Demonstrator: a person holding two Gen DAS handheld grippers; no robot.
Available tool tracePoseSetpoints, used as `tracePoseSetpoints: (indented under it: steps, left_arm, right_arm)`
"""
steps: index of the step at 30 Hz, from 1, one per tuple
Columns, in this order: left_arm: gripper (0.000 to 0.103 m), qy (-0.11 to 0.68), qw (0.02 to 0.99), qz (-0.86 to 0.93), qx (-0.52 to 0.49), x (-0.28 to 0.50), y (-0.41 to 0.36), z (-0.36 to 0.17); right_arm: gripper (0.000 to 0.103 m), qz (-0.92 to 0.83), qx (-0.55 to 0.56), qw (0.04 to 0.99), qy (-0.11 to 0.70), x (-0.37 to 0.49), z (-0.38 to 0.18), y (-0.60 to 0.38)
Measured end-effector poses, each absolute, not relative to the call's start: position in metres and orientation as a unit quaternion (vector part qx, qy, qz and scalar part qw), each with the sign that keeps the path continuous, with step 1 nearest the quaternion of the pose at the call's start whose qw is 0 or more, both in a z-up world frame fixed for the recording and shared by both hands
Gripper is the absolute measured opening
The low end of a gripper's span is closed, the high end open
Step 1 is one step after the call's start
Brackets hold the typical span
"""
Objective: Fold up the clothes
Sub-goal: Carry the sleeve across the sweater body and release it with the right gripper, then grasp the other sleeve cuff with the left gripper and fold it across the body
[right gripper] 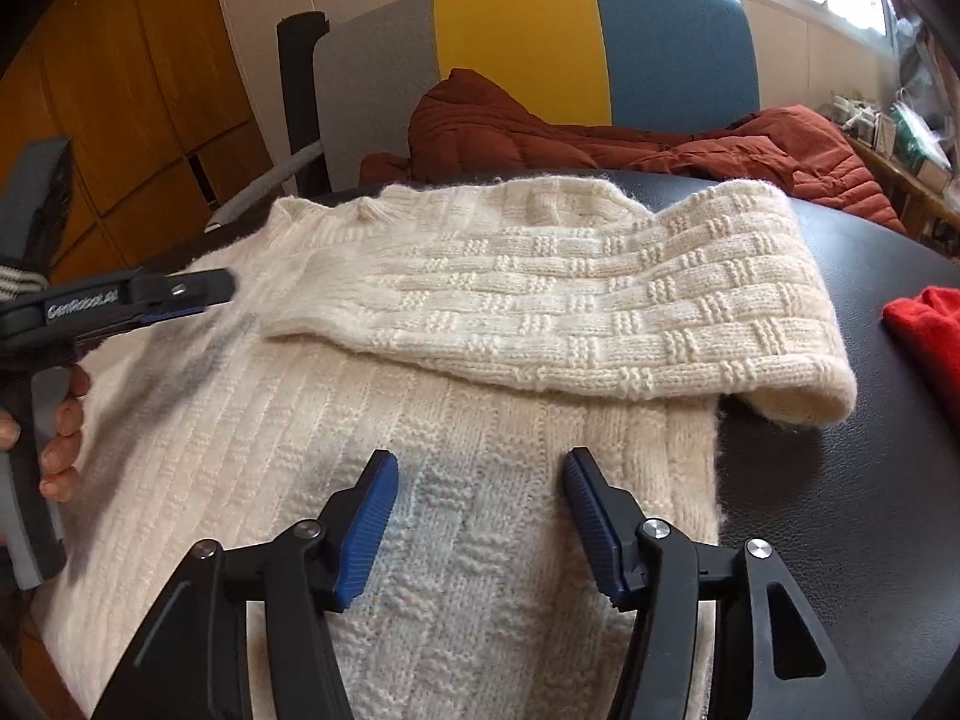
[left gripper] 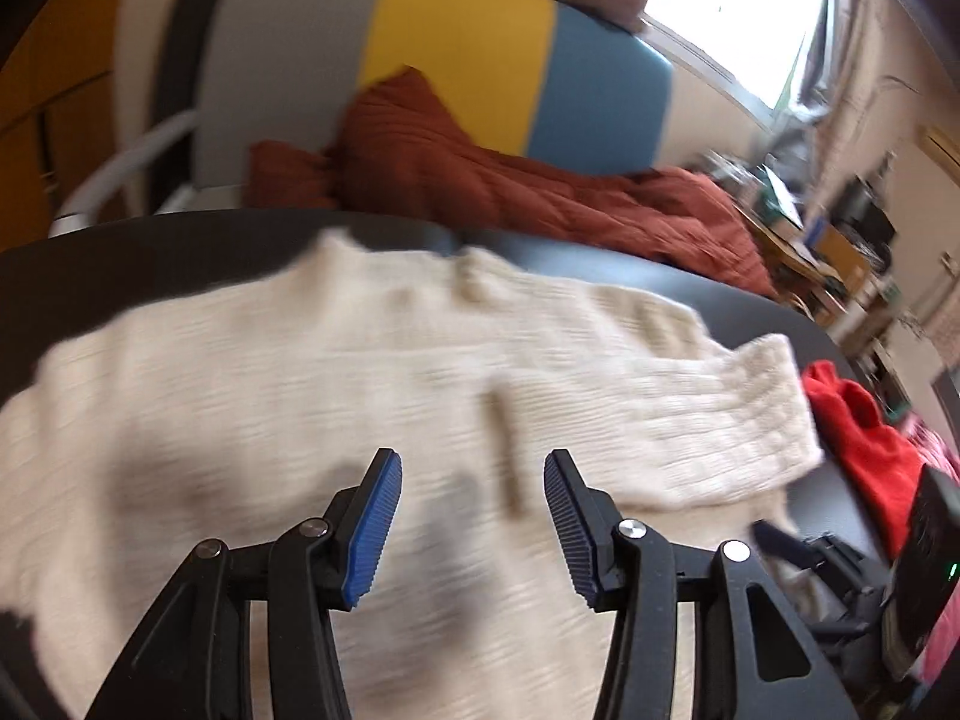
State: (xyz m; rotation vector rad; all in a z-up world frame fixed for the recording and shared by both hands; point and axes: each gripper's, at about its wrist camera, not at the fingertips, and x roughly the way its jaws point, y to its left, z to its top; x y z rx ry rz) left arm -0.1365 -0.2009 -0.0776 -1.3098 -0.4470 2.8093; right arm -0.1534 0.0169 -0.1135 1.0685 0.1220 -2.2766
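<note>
In the left wrist view, the left gripper [left gripper: 473, 468] is held open, nothing between its pads, above a cream knitted sweater [left gripper: 300, 372] spread on the black table [left gripper: 630, 270]. In the right wrist view, the right gripper [right gripper: 480, 474] is likewise seen parted and empty over the sweater's body, across which a sleeve [right gripper: 600, 300] is folded.

A lived-in home room: behind the dark leather-topped desk [right gripper: 840, 510] stands a grey, yellow and blue padded chair [right gripper: 660, 42], wooden cupboards [right gripper: 150, 90] to its left, a bright window [left gripper: 738, 18] to its right.

- The left wrist view looks forward and down between its open jaws, close over the cream sweater [left gripper: 372, 372]; the picture is blurred.
- The right wrist view looks likewise.
- Both share the sweater, the dark table [right gripper: 840, 480] and the striped chair [right gripper: 588, 42] beyond the jaws.
</note>
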Motion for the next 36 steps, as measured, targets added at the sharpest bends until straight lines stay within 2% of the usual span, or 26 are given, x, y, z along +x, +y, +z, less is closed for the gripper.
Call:
tracePoseSetpoints:
  steps: [5,11,12,13,16,20,29,32,36]
  left_arm:
    - [0.051,-0.147,0.009,0.879,-0.454,-0.17,-0.189,-0.094]
    - [0.048,-0.153,0.027,0.875,-0.459,-0.177,-0.174,-0.103]
    - [0.044,-0.142,0.024,0.877,-0.459,-0.178,-0.167,-0.104]
    - [0.033,-0.133,0.023,0.879,-0.458,-0.178,-0.162,-0.105]
    - [0.013,-0.118,0.027,0.885,-0.45,-0.178,-0.152,-0.101]
    - [0.011,-0.109,0.014,0.9,-0.422,-0.171,-0.154,-0.078]
    - [0.011,-0.16,-0.02,0.936,-0.314,-0.127,-0.216,0.018]
    - [0.011,-0.162,-0.042,0.939,-0.301,-0.111,-0.242,0.029]
    - [0.011,-0.169,-0.074,0.931,-0.314,-0.093,-0.275,0.017]
  right_arm:
    - [0.069,-0.855,0.404,0.325,0.034,-0.154,-0.115,0.018]
    - [0.074,-0.849,0.404,0.341,0.017,-0.155,-0.116,0.02]
    - [0.075,-0.848,0.404,0.342,0.015,-0.155,-0.116,0.02]
    - [0.075,-0.848,0.404,0.343,0.013,-0.155,-0.116,0.021]
    - [0.075,-0.847,0.404,0.345,0.01,-0.156,-0.116,0.021]
    - [0.076,-0.846,0.404,0.347,0.006,-0.155,-0.117,0.021]
    - [0.076,-0.845,0.406,0.348,0.003,-0.153,-0.117,0.021]
    - [0.076,-0.845,0.406,0.347,0.004,-0.15,-0.117,0.022]
    - [0.076,-0.845,0.407,0.348,0.004,-0.152,-0.118,0.022]
